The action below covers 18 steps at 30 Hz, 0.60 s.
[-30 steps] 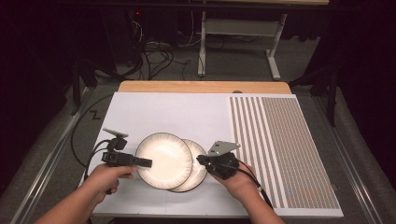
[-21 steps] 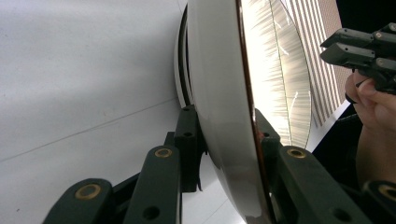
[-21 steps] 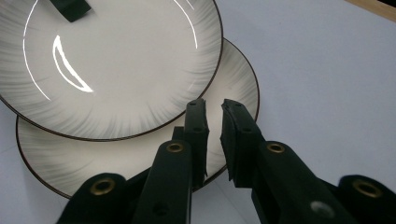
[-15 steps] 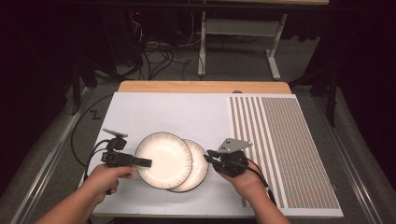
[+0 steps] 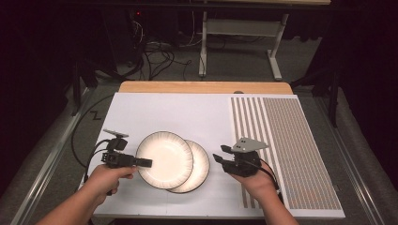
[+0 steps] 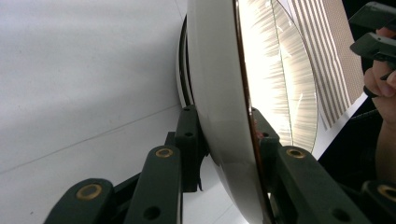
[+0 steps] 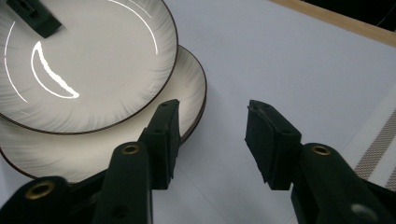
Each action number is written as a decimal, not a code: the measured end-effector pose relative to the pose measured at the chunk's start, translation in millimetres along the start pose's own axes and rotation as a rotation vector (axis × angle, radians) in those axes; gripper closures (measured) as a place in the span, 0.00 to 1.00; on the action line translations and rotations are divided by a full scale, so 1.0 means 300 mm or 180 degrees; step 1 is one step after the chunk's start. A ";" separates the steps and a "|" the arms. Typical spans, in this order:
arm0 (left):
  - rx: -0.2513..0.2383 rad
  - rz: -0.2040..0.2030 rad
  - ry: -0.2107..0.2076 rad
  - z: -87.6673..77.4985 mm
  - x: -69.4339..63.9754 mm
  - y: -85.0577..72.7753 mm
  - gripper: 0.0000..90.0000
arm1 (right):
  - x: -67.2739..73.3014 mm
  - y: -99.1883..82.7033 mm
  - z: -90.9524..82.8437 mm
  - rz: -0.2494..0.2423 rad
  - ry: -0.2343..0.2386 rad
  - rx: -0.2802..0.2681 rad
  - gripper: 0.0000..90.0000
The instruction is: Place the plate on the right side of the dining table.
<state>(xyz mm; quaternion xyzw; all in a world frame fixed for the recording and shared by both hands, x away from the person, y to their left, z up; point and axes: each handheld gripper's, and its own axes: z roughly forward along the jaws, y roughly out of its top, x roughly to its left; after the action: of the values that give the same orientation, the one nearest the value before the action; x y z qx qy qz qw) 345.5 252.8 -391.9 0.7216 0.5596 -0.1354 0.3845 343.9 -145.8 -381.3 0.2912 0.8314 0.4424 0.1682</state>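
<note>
Two white plates with dark rims overlap near the table's front. The upper plate (image 5: 164, 159) (image 7: 84, 60) lies partly over the lower plate (image 5: 201, 169) (image 7: 46, 149). My left gripper (image 5: 143, 162) (image 6: 224, 135) is shut on the upper plate's (image 6: 219, 70) left rim, one jaw above and one below. My right gripper (image 5: 221, 153) (image 7: 212, 116) stands open just right of the lower plate's rim. Its jaws have just been opening, with bare table cover between them and no contact with the plate.
A white cover (image 5: 178, 112) spans most of the table, with a striped brown mat (image 5: 286, 140) on the right. A wooden edge (image 5: 202, 87) runs along the far side. Beyond it are cables and a metal frame (image 5: 234, 28) on the floor.
My right gripper has let go of the lower plate's right rim, opened, and drawn back to the right. The left gripper and both plates have stayed put.
</note>
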 end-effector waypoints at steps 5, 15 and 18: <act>-0.0042 0.0094 0.0064 -0.001 -0.012 0.002 0.80 | -0.028 -0.013 -0.032 0.0088 -0.0045 -0.0107 0.51; -0.0159 0.0310 0.0129 -0.007 -0.031 -0.006 0.81 | -0.072 -0.070 -0.117 0.0200 -0.0250 -0.0275 0.24; -0.0211 0.0366 0.0136 -0.009 -0.033 -0.011 0.81 | -0.083 -0.090 -0.136 0.0212 -0.0301 -0.0314 0.18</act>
<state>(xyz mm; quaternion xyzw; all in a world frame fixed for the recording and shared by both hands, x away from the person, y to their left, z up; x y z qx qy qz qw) 338.6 248.0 -385.1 0.7421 0.5295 -0.0790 0.4033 332.2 -199.4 -380.6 0.3307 0.7895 0.4740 0.2067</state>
